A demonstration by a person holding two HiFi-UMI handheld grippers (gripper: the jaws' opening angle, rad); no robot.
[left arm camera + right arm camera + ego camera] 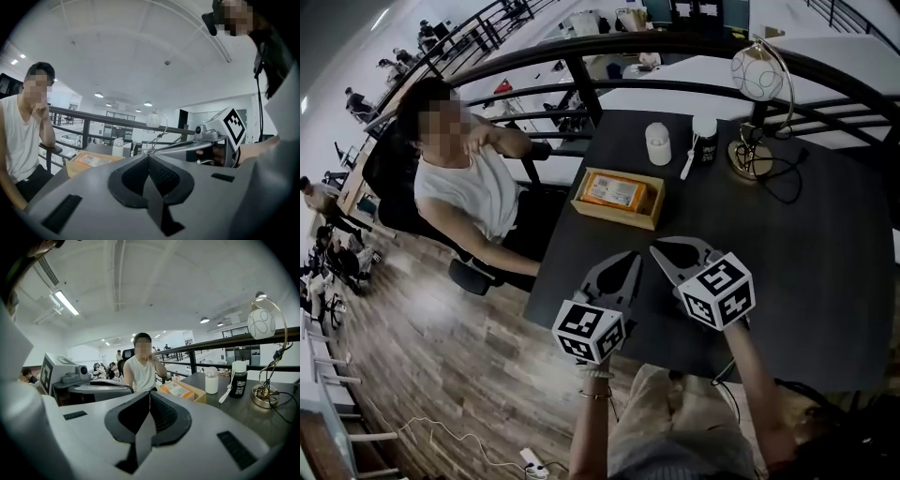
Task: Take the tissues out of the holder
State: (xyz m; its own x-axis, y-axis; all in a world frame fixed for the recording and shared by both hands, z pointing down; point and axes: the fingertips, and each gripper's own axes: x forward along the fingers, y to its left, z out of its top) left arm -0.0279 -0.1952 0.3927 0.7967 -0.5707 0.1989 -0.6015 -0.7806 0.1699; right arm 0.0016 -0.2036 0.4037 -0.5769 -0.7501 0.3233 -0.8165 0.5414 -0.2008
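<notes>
The left gripper and right gripper hover over the near part of the dark worktop, each with jaws pressed together on nothing. The tissues, an orange pack with print too small to read, lie in the wooden holder farther back, apart from both. In the left gripper view that gripper's body hides the holder's lower edge.

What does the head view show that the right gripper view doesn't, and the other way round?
Only the head view: the wooden floor and a white power strip on it. Only the right gripper view: the ceiling and its strip light. Both: the dark table, the tissue holder, white bottle, globe lamp, the seated person, and the left gripper and right gripper, both shut.
</notes>
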